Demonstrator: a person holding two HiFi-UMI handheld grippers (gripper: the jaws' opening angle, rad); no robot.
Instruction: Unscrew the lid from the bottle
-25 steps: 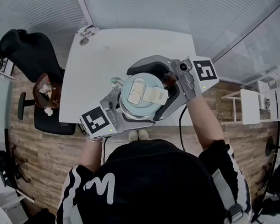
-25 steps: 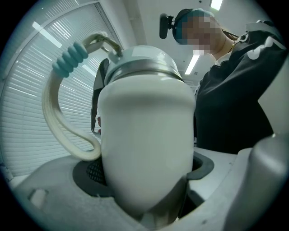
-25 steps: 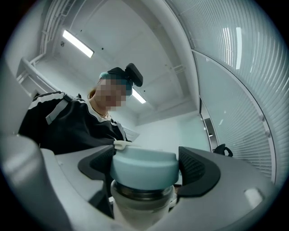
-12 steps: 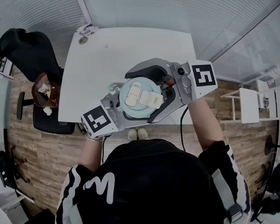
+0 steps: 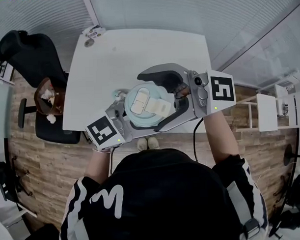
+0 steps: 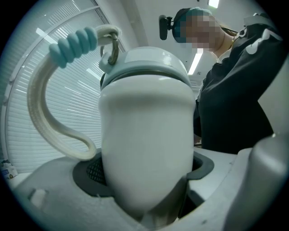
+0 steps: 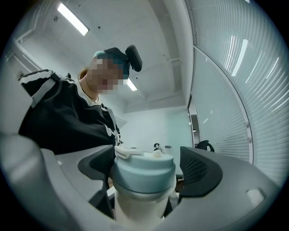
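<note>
Unscrewing unfinished: lid seated on the bottle.
The left gripper clamped the bottle's white body; the right gripper straddled the lid, jaws slightly apart.

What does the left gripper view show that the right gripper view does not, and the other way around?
Only the left gripper view: the white body of the bottle clamped in the left gripper, and the carrying loop with its teal grip. Only the right gripper view: the top of the lid with its white flip cap, and the right gripper open around it. Both: the lid and the person in black.
</note>
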